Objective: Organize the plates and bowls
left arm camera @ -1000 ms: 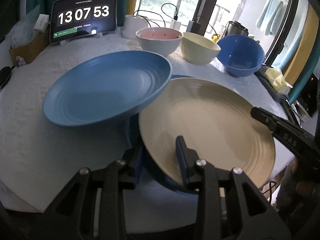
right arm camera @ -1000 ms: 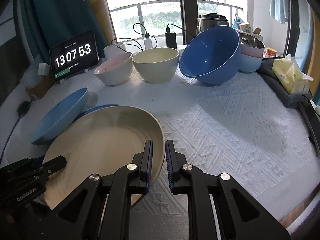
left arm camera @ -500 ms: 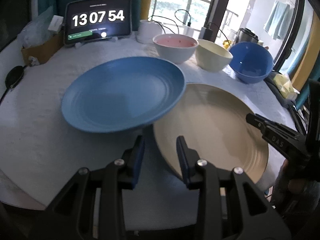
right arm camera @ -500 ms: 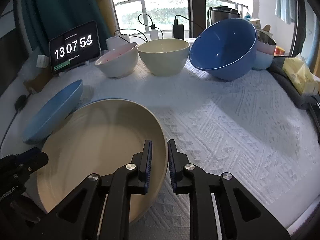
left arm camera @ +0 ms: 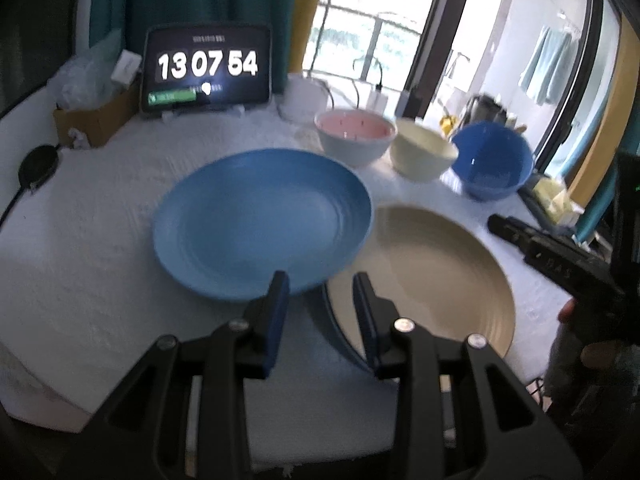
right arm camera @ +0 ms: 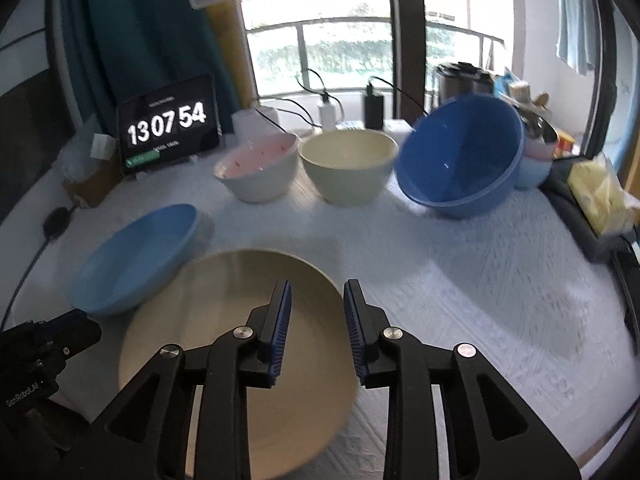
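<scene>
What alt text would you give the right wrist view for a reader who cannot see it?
The right gripper hangs open over the near rim of a beige plate on a white tablecloth, holding nothing. A blue plate sits tilted to its left, and pink, cream and blue bowls line the back.

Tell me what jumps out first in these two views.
Two big plates lie at the near edge of the table: a blue plate on the left, its rim overlapping a beige plate beside it. Behind them stand three bowls in a row: pink, cream and a tilted blue bowl. A clock screen glows at the back.
</scene>
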`<state>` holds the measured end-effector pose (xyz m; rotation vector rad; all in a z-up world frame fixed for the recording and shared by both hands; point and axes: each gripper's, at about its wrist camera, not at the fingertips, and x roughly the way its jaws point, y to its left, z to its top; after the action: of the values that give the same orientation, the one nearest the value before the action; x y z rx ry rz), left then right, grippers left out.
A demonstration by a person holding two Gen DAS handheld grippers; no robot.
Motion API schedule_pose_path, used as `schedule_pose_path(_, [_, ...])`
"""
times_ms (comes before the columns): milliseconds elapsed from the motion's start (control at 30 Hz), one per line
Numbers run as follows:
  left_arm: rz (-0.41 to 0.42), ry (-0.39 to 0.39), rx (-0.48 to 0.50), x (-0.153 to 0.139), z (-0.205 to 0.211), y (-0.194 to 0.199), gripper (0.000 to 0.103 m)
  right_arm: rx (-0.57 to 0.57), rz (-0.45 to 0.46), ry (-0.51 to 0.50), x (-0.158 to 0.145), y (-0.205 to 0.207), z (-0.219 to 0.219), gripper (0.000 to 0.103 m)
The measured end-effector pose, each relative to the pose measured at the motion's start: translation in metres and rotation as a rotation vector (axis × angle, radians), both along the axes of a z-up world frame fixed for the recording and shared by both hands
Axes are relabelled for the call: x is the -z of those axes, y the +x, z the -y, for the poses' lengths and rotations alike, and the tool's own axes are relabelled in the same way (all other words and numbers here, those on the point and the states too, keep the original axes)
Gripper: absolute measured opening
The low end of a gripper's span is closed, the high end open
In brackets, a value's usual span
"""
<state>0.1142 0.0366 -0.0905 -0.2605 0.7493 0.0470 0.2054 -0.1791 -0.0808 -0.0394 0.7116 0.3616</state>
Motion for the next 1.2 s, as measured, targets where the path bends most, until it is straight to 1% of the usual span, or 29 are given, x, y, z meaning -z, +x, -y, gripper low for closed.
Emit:
schedule_pose_path(100, [0.049, 0.003, -0.014, -0.009, -0.01, -0.005, 0.035, -0.024, 0.005, -0.002, -0.004, 0.002, -0.011, 0.032])
schedule_pose_path(167, [0.057, 0.012, -0.033, -0.01, -0.017, -0.005, 0.035, -0.04, 0.0, -0.005, -0.004, 0.003, -0.021, 0.032])
schedule_pose_path(367, [0.033, 0.003, -0.097, -0.003, -0.046, 0.004, 0.035, -0.082, -0.005, -0.021, -0.005, 0.007, -0.047, 0.032])
schedule_pose_path(667, [0.009, 0.018, -0.165, 0.008, -0.082, 0.016, 0.035, -0.102, -0.022, -0.031, -0.001, 0.02, -0.073, 0.033])
schedule_pose_path(967, [-0.028, 0.013, -0.212, 0.023, -0.109, 0.03, 0.035, -0.133, -0.041, -0.034, 0.004, 0.034, -0.1, 0.033])
schedule_pose_path(1200, [-0.062, 0.001, -0.233, 0.036, -0.124, 0.044, 0.035, -0.155, -0.053, -0.003, 0.005, 0.044, -0.113, 0.033])
